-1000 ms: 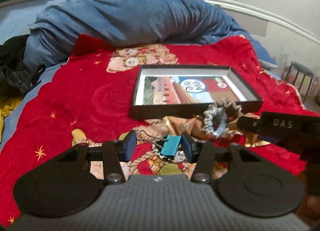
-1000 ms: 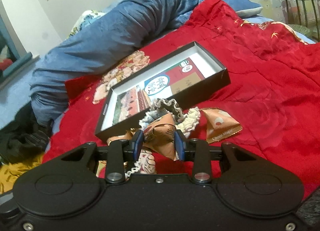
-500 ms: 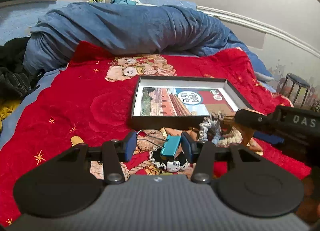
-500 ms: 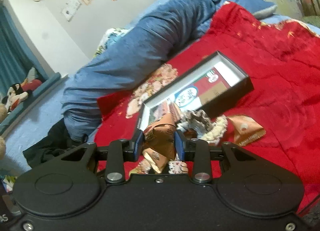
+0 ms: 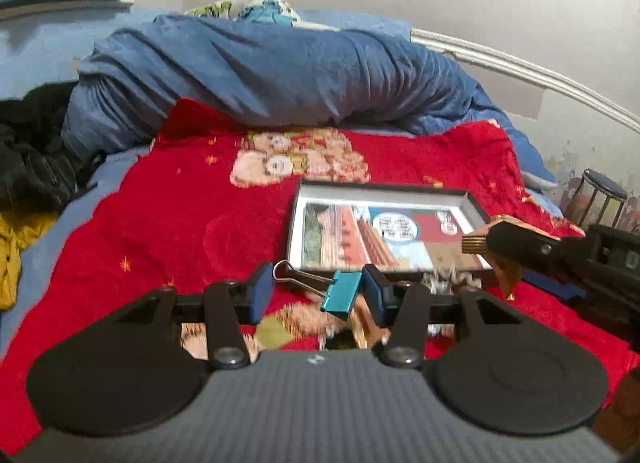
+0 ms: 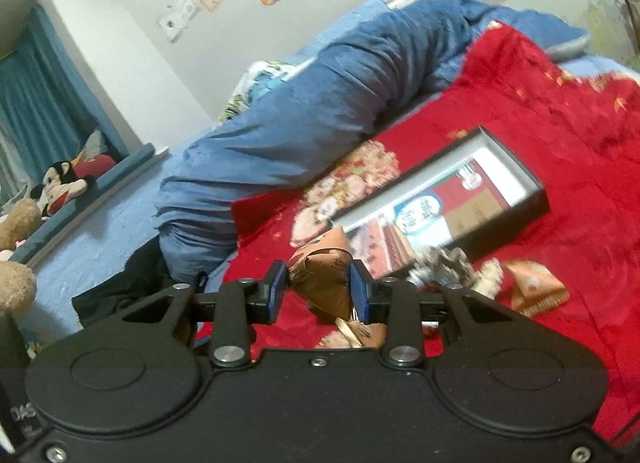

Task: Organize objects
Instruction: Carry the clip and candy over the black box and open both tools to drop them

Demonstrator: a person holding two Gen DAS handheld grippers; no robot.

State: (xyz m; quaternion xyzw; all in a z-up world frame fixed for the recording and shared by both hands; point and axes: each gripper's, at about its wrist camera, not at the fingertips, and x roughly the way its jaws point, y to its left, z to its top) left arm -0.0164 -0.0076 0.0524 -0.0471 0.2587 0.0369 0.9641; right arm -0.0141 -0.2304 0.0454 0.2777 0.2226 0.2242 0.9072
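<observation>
A teal binder clip (image 5: 342, 295) with wire handles hangs above the red blanket (image 5: 160, 223), and my left gripper (image 5: 316, 287) is shut on it, handle against one pad and body against the other. My right gripper (image 6: 318, 285) is shut on a brown triangular snack packet (image 6: 322, 283), also lifted off the bed. In the left wrist view the right gripper (image 5: 480, 241) reaches in from the right beside the box. The shallow black box (image 5: 380, 189) with a printed picture inside lies open just beyond both grippers; its dark side wall (image 6: 508, 223) faces the right wrist view.
A second orange packet (image 6: 536, 287) and a frilly pale scrunchie (image 6: 444, 267) lie in front of the box. A rolled blue duvet (image 5: 260, 75) runs behind the blanket. Black clothing (image 5: 32, 155) is heaped at the left. A stool (image 5: 604, 191) stands past the bed's right edge.
Both grippers have risen, carrying the binder clip and the brown packet up off the blanket. The box and the loose items now sit lower in both views.
</observation>
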